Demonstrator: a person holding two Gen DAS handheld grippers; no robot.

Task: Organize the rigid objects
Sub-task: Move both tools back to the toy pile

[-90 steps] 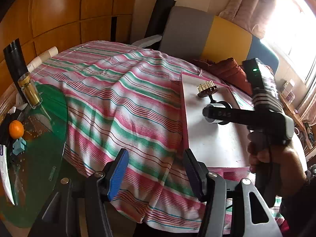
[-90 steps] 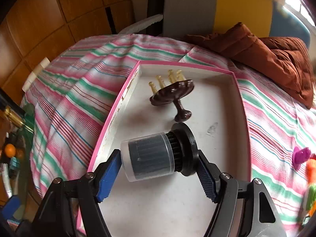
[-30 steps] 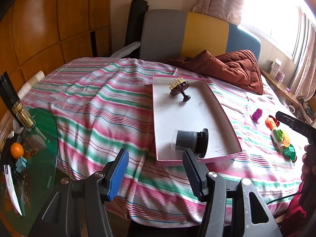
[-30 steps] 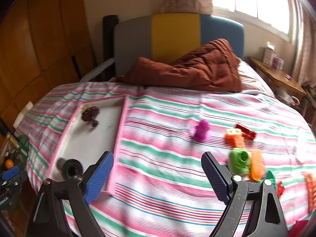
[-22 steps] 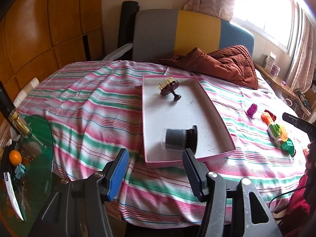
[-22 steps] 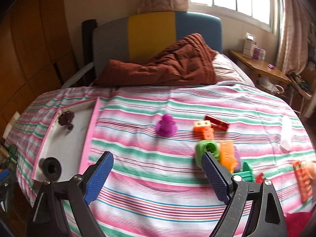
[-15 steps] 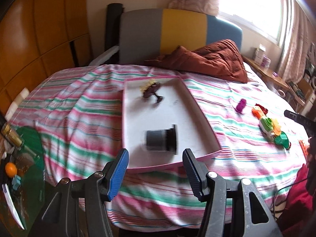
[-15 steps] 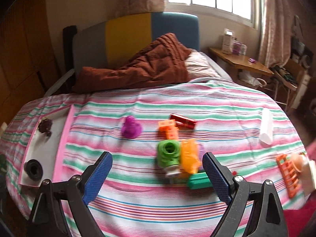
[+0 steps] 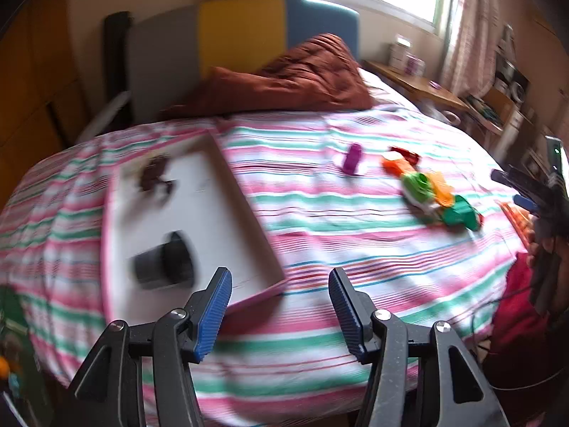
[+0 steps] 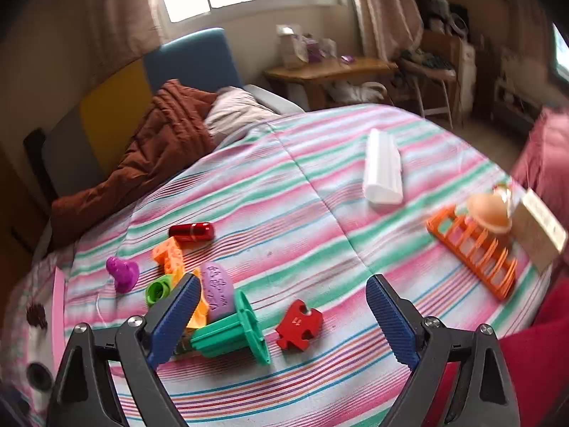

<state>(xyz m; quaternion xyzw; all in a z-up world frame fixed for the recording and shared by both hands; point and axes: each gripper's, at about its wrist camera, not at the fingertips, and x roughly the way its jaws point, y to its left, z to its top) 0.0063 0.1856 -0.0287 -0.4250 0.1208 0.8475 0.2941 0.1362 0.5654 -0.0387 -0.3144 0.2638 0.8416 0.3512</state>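
Left gripper released, empty, lower centre; pink tray at left holds black cylinder. Right gripper released, empty, above red puzzle piece and green spool.

Rumpled brown quilt (against the headboard), wooden side table
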